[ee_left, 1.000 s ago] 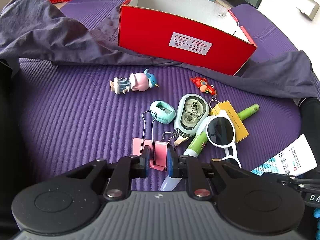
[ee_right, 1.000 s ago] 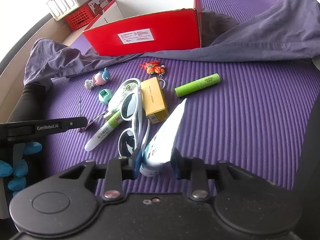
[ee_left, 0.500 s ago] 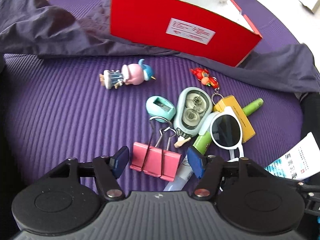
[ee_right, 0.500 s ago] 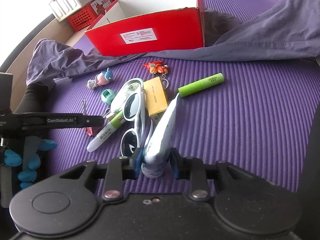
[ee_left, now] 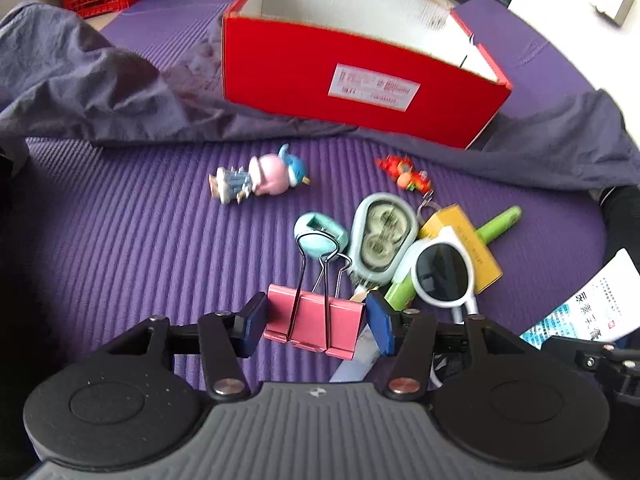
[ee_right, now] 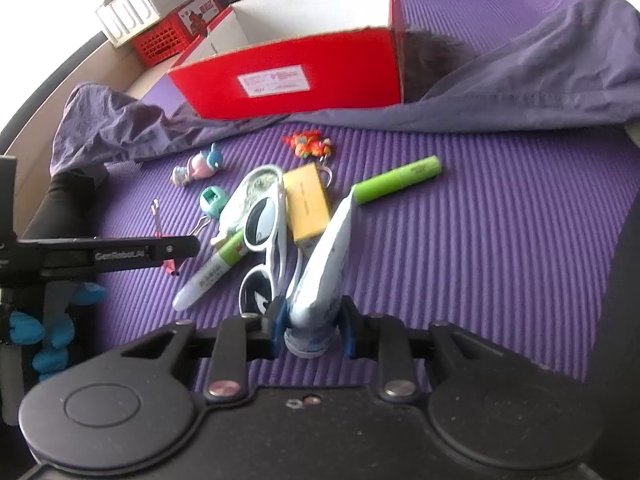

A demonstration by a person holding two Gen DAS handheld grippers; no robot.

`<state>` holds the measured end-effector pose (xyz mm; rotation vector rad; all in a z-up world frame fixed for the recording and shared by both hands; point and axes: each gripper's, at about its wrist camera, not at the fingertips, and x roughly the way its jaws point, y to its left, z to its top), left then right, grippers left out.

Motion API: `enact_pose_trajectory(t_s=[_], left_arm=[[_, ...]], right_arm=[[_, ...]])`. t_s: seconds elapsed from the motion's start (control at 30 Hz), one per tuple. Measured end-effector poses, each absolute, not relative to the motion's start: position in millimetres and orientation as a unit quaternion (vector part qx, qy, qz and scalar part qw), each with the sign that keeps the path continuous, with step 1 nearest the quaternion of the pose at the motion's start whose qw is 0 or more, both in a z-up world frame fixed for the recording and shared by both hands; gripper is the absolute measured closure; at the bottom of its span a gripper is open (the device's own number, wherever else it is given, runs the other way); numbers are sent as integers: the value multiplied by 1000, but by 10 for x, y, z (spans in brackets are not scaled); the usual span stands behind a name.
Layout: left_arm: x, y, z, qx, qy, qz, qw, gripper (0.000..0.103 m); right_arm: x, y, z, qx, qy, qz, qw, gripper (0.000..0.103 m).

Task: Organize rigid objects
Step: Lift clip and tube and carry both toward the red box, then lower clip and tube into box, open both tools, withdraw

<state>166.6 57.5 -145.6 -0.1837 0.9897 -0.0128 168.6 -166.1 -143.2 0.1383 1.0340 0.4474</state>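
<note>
Through the left wrist camera, my left hand-held gripper [ee_left: 316, 322] had its jaws on either side of the pink binder clip [ee_left: 314, 326], and they had just been closing in on it; the blue pads looked to be at the clip's ends, though I could not tell whether they pressed. The clip's wire handles reached up over the teal sharpener [ee_left: 320, 234]. Beyond lay the correction tape [ee_left: 382, 236], the white sunglasses [ee_left: 442, 276], the yellow box [ee_left: 476, 248] and a small figurine [ee_left: 260, 178] on the purple mat [ee_left: 120, 240]. The red box [ee_left: 352, 80] stood open at the far side, partly ringed by grey cloth [ee_left: 100, 92]. Through the right wrist camera, my right hand-held gripper [ee_right: 312, 328] was clamped on the cap end of a white tube [ee_right: 326, 264] (its flat tail pointed away from me, toward the green stick [ee_right: 400, 180]). The sunglasses [ee_right: 264, 248] and a green-and-white marker [ee_right: 212, 272] lay just left of the tube, and the orange keychain [ee_right: 308, 144] sat nearer the red box [ee_right: 292, 76].
</note>
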Motion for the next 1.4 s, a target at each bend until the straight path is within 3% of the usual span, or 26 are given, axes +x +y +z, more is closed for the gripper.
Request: enact_pose_trajectory(t_s=[0.73,1.03,1.4], left_arm=[[2630,636,-216,-81,386,-23,918,51],[3276,683,-195,-39,394,-10,918,51],[3962,675,-592,4,430,-1,903,50]], right_arm=[[2795,-1531,-138,19,377,210,902,76],[3439,-1176,-168,-35,383,198,902,76],[4200,-777,-706,-111,457,156,869,76]])
